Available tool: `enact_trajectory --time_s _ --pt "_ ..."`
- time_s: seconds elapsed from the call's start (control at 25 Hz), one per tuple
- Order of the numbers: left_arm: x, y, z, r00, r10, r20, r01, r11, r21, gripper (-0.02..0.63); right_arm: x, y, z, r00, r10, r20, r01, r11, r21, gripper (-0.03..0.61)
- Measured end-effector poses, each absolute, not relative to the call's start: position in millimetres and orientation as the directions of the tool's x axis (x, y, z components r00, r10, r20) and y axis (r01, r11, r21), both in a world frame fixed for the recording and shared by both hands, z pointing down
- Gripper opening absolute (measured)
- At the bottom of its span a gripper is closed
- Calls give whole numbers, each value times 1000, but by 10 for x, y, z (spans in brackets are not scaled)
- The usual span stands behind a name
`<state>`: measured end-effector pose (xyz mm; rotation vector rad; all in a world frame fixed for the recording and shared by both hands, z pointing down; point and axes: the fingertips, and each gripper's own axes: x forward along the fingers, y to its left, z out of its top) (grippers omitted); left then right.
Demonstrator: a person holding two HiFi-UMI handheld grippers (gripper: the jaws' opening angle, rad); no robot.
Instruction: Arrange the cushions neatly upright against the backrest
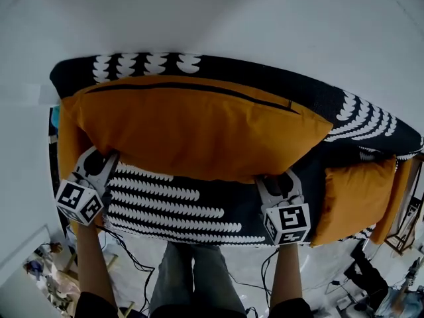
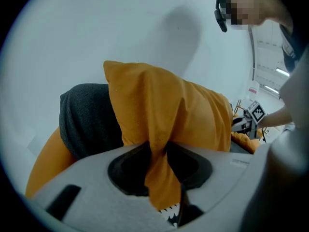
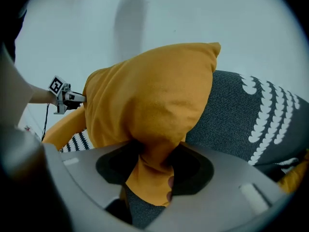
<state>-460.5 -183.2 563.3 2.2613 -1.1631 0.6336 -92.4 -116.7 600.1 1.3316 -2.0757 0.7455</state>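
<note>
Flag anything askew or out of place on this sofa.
The large orange cushion is pinched at its lower corners by the left gripper and right gripper, not yet settled. The smaller orange cushion at the sofa's right end sits tilted, seemingly off the backrest.

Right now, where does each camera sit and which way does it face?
Head view: on the person's head, facing steeply down at sofa and large orange cushion; left gripper, right gripper, forearms, legs show.
Left gripper view: on that gripper, looking along its jaws, shut on the cushion; the person's torso shows at right.
Right gripper view: likewise, jaws pinching the cushion; a forearm shows at left.
Shared: the cushion; each gripper view also shows the other gripper.
</note>
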Motion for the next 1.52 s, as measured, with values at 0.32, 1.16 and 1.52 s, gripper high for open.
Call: enact_trajectory --time_s 0.32,1.16,1.52 --pt "-4879 -1865 5598 512 -630 584 -848 -478 228 158 -1039 -1136 5944 -329 -638 696 -934 327 -142 244" --pt "-4710 -1356 4882 544 -674 501 -826 -533 180 142 -869 -505 5269 -184 -752 633 -982 163 -91 219" --pt "-4560 -954 4247 569 -700 430 -810 -567 148 30 -1136 -101 4624 -143 -792 593 -989 132 -62 122"
